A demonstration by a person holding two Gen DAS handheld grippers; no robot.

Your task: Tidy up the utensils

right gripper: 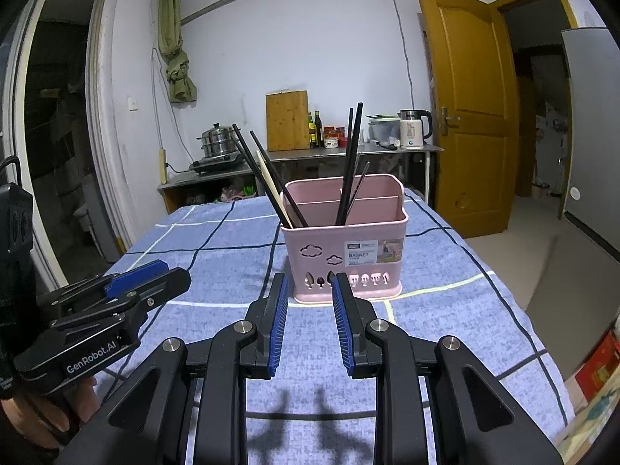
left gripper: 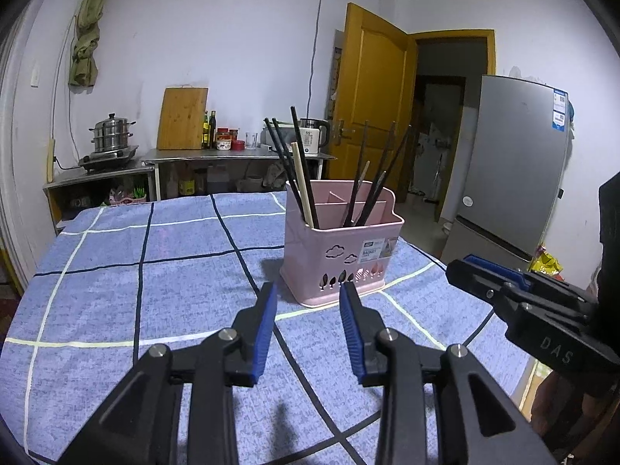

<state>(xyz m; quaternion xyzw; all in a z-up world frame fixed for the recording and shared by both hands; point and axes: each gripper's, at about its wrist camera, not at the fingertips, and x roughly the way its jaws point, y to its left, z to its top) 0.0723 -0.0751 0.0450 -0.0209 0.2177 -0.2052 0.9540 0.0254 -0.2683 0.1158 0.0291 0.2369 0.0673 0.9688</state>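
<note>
A table covered by a blue cloth with a dark and pale grid (right gripper: 217, 240) fills both wrist views. At far left in the right wrist view, the left black two-finger gripper with blue ribbed pads (right gripper: 170, 273) reaches in from the side, a hand (right gripper: 50, 414) beneath its body. In its own view the left gripper (left gripper: 308, 290) has its jaws apart with nothing between them, only cloth below.

Toward the middle stands a pink plastic utensil basket with cloud and tree cut-outs (right gripper: 345, 255), upright on the cloth, just beyond both grippers' tips. In its left compartment lean black chopsticks (right gripper: 267, 174) and one pale wooden chopstick (right gripper: 273, 188), tilted left. In its right compartment stand more dark chopsticks (right gripper: 350, 162), nearly upright.

The right black gripper (right gripper: 310, 281) points at the basket's front wall; its jaws are apart and empty.

Farther right, against the back wall, are a yellow wooden door (right gripper: 465, 116) and a grey refrigerator (left gripper: 515, 162).
</note>
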